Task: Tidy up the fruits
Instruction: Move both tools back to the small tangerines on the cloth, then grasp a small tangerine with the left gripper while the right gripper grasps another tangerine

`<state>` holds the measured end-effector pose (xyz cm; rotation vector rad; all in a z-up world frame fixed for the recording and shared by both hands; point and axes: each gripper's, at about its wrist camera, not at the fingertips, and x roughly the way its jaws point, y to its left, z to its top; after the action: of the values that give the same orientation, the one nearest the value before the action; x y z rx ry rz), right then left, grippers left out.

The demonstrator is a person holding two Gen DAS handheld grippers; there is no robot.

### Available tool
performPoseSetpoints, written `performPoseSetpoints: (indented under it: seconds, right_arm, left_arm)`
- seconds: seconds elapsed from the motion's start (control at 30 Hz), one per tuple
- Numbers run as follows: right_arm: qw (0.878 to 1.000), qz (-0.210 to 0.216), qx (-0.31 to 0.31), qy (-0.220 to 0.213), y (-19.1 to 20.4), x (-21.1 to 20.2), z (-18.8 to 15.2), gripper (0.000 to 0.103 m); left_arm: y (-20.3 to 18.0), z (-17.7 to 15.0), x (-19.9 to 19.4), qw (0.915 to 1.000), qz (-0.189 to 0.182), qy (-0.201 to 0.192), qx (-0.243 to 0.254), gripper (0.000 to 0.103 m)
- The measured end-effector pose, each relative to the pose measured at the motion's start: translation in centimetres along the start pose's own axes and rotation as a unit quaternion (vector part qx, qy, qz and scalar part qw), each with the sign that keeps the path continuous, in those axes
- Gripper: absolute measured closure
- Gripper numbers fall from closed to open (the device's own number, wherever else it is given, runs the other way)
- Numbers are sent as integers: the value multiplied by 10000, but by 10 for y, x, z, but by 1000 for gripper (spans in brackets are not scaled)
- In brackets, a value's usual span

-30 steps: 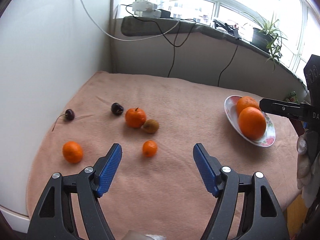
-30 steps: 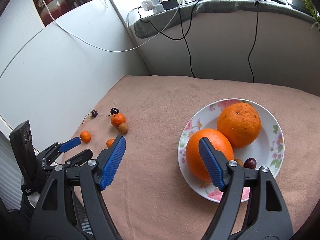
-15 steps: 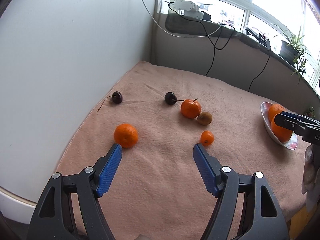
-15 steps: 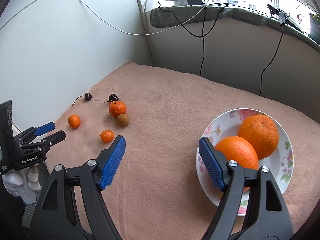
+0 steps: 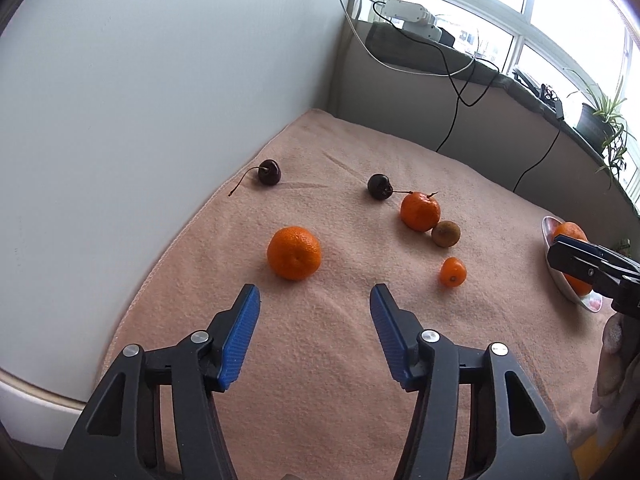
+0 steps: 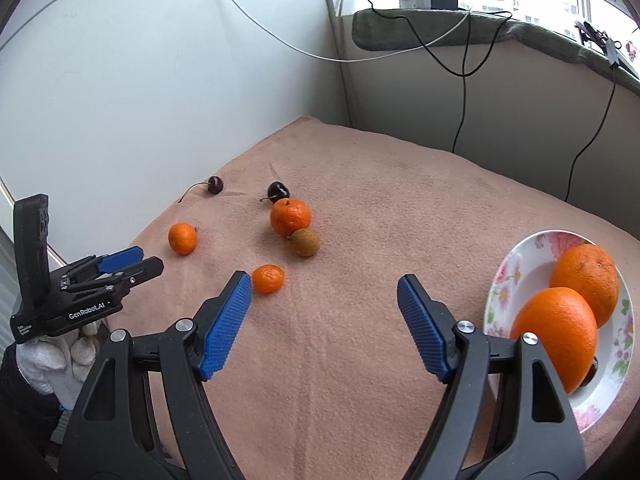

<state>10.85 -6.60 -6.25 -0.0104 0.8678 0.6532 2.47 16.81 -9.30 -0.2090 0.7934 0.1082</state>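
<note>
My left tool (image 5: 315,300) hangs over the near left of the desk (image 5: 320,360), which is draped in a pink cloth. Its blue pads stand apart with nothing between them, and its jaws have just been closing. A mandarin (image 5: 294,253) sits just beyond the gap, not touched by either pad.

Far left, near the white wall (image 5: 140,80): a dark cherry with a long stem (image 5: 269,172). To its right, a second cherry (image 5: 379,187), its stem reaching to a stemmed tangerine (image 5: 420,211). A brown, rough-skinned small fruit (image 5: 445,233) touches the tangerine's right side. Nearer me, apart from that cluster, a very small mandarin (image 5: 453,272).

My right tool (image 6: 324,284) is over mid-desk, pads well apart, gap empty. Its left pad tip lies just beside the very small mandarin in the right wrist view; whether they touch I cannot tell. The same tool shows at the right edge of the left wrist view.

Far right: a floral plate (image 6: 516,264) holding two large oranges, one nearer (image 6: 554,332) and one behind (image 6: 584,280), touching each other. Something small and dark peeks out under the nearer orange; too hidden to name.

Gloved hand (image 6: 48,356) visible under the left tool. Cables run down from the window ledge (image 6: 460,32).
</note>
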Motion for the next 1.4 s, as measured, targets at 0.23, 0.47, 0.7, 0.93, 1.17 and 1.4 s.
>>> performPoseSetpoints:
  seconds: [0.23, 0.47, 0.7, 0.93, 1.17, 1.4]
  right_arm:
    - [9992, 1, -358, 187, 18, 23, 4, 25]
    - [9975, 141, -432, 535, 21, 51, 1, 51]
    - [9968, 279, -261, 708, 17, 71, 1, 51]
    - [9960, 330, -281, 775, 21, 84, 3, 51]
    - [9956, 306, -307, 828, 23, 93, 4, 51]
    - [9954, 317, -278, 865, 20, 99, 5, 51]
  left_arm:
    - [7, 1, 8, 9999, 34, -36, -119, 47]
    - [8, 3, 19, 9997, -45, 6, -222, 54]
    - [9, 6, 30, 9997, -40, 90, -243, 56]
    - [13, 11, 39, 9995, -28, 119, -295, 57]
    - [12, 14, 43, 9995, -8, 138, -272, 60]
    - [13, 13, 47, 9994, -36, 219, -269, 62]
